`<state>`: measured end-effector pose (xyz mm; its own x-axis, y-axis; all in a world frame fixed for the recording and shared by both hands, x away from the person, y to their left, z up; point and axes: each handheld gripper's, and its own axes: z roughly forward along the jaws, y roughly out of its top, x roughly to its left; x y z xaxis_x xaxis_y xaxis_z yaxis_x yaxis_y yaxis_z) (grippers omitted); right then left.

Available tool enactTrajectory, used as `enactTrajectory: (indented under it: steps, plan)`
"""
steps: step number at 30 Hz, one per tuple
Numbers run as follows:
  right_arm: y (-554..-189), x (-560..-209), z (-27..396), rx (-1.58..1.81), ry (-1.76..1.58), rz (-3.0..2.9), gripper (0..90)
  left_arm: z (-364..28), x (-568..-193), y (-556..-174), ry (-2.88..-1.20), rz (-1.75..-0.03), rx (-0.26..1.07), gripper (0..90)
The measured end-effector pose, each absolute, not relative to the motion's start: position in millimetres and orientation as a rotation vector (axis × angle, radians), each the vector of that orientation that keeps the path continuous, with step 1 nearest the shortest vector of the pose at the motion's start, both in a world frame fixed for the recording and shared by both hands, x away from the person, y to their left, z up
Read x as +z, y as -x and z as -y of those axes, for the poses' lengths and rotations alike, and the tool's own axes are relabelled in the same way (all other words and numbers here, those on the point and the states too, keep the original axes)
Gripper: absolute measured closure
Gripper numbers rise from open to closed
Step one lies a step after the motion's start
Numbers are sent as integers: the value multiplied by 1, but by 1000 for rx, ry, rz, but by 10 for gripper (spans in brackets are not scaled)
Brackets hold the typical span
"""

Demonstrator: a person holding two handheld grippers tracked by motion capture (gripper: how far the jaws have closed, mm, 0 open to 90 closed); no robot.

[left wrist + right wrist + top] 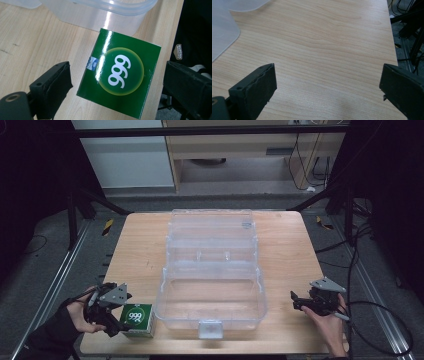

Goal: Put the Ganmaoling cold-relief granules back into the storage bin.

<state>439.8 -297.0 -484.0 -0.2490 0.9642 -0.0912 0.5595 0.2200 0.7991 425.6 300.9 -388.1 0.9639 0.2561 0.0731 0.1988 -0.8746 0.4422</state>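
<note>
Hovering over the near left corner of the surface [145, 250], the left gripper [116, 322] has its 2 jaws spread wide, one on each side of a green box [120, 75] without touching it. In the left gripper view the box lies flat between the jaws, its glossy top showing a yellow-green circle with "999" in white, tilted against the jaw line. Just beyond the box from this gripper sits a clear plastic case [212, 270], its near wall close to the box's far edge; the box's other side reaches the edge of the surface. The case stands open, lid laid back away from the person, a latch tab at the middle of its near wall. Across the case, near the right edge of the surface, the right gripper [296, 301] is held in a hand [330, 325], jaws wide apart above bare wood, the case's rounded corner ahead of its left jaw in the right gripper view.
</note>
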Motion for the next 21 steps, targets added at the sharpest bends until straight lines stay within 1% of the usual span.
enactTrajectory:
  steps: [21]
  plan:
    - [-441, -487, 296, 848, -1405, -1933, 8, -286, -402, -432, -2723, -249, 139, 70]
